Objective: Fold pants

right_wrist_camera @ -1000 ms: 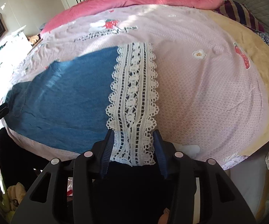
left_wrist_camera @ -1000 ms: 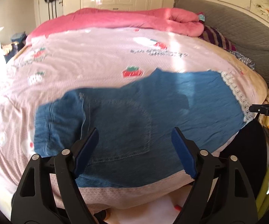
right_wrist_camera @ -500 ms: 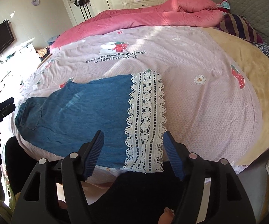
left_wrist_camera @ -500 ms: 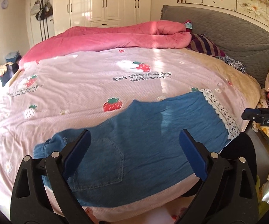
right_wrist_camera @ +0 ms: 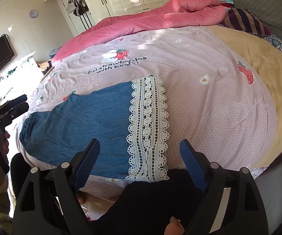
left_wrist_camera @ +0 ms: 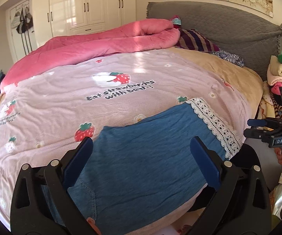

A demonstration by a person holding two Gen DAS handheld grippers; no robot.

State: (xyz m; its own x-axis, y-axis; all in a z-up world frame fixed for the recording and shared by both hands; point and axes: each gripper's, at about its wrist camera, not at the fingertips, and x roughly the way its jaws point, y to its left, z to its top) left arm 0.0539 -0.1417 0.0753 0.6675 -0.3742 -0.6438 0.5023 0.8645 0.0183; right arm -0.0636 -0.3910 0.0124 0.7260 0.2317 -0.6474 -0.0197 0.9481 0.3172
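- Right now the blue denim pants with a white lace hem [right_wrist_camera: 94, 117] are lying flat along the near edge of the pink strawberry-print bed cover [left_wrist_camera: 121, 90].
- Both the left gripper [left_wrist_camera: 141, 156] and the right gripper [right_wrist_camera: 139, 160] are hovering with fingers spread, holding nothing.
- Likely best: pinching the lace hem [right_wrist_camera: 148, 129] squarely and carrying it toward the waistband.
- Open cover is lying beyond; the bed's drop-off is sitting just beside the pants.

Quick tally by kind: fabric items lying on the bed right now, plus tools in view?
Denim pants with lace hem: 1
Pink quilt: 1
Striped pillow: 1
Tools, both open: 2 (left tool, right tool)
Total: 5
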